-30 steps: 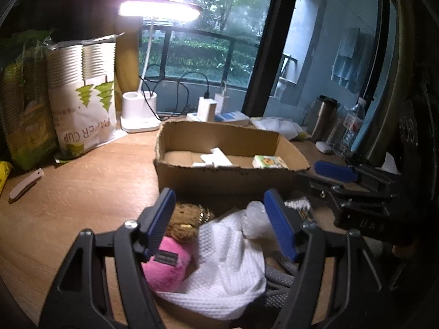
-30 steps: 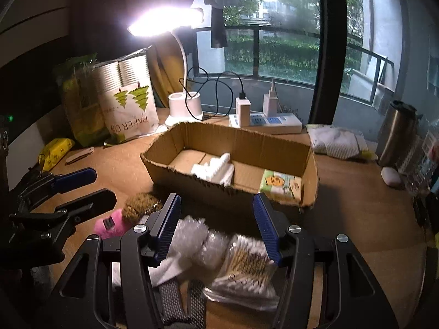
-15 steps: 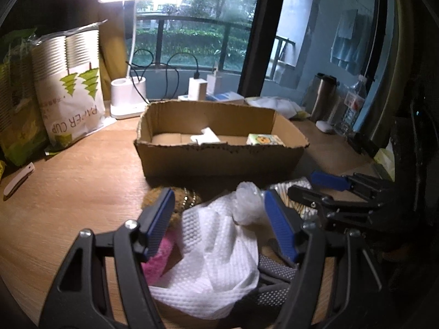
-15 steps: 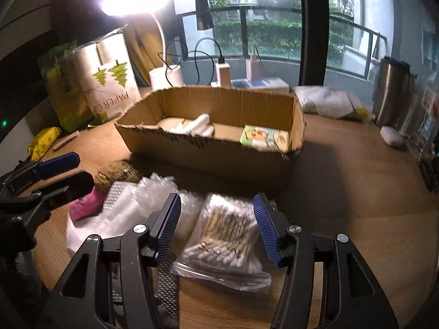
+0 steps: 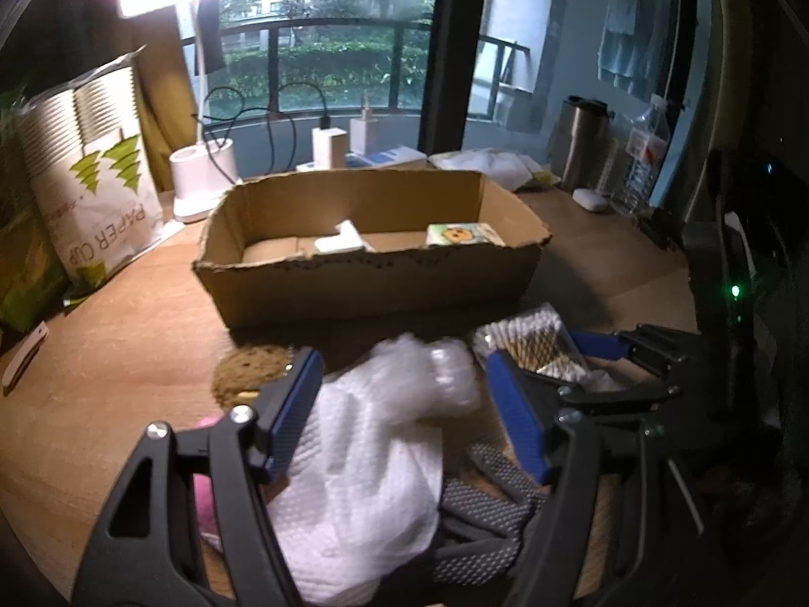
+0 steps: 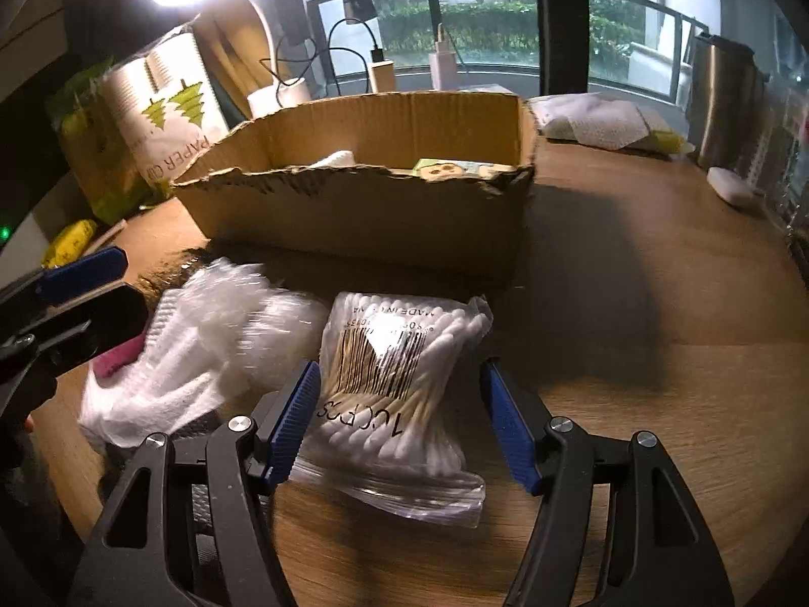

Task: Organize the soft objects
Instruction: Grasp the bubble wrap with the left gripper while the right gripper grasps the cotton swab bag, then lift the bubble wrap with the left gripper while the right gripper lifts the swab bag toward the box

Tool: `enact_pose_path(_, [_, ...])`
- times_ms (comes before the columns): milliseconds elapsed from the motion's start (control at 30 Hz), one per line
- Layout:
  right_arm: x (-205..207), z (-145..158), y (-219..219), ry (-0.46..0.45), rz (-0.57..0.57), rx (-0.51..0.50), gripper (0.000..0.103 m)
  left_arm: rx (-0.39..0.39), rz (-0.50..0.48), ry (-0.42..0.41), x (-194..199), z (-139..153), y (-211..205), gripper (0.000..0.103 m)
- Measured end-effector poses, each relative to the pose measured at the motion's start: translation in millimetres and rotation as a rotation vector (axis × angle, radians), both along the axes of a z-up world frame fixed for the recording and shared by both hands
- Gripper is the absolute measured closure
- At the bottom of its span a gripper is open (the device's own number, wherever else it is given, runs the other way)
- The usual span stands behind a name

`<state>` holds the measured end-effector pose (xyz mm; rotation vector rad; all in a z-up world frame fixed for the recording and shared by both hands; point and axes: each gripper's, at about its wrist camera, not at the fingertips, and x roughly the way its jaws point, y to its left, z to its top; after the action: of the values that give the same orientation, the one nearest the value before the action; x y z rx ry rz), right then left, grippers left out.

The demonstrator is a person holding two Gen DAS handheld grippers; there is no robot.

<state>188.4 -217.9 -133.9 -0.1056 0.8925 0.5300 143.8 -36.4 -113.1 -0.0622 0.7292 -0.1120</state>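
An open cardboard box (image 5: 364, 278) stands mid-table, also in the right wrist view (image 6: 354, 212), with a white item and a small printed pack inside. In front of it lies a pile: a white cloth (image 5: 364, 485) with a clear bubble bag (image 5: 430, 374), a brown scrubber (image 5: 248, 372), a pink item (image 6: 119, 356) and a grey mesh piece (image 5: 485, 526). My left gripper (image 5: 409, 409) is open, its jaws either side of the cloth. My right gripper (image 6: 402, 415) is open around a bag of cotton swabs (image 6: 399, 379).
A paper-cup bag (image 5: 101, 192) and a lit desk lamp (image 5: 202, 187) stand at the back left. Chargers and cables sit behind the box. A steel flask (image 5: 581, 144) and a folded cloth (image 6: 596, 119) are at the back right. Bare wood lies right of the swabs.
Both grippers have moved forward and lower over the pile. The right one now straddles the swab bag; the left one has closed in on the white cloth.
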Motion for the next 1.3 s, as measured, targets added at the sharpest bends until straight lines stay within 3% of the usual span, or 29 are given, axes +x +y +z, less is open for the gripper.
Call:
enact_pose_path(133, [1,1,-11,0.003,-0.001,0.014,0.047,0.034,-0.021,0.017,10,-4,-15,0.034])
enact_pose_path(567, [10,5,-40,0.017,0.006,0.075,0.058,0.127,-0.007,0.156,46,-37,-38,0.034])
enact_pose_path(767, [12,8,-48,0.013,0.01,0.101,0.061,0.158,-0.014,0.161,49,-40,-42,0.034])
enact_pose_path(867, [11,11,-50,0.006,0.01,0.111,0.062,0.141,-0.035,0.162,49,-40,-42,0.035])
enact_pose_path(1033, [8,19,-52,-0.016,0.005,0.114,0.062,0.113,-0.056,0.151,44,-37,-40,0.047])
enact_pose_path(1300, [2,32,-49,-0.048,0.001,0.104,0.062,0.057,-0.059,0.079,29,-13,-32,0.048])
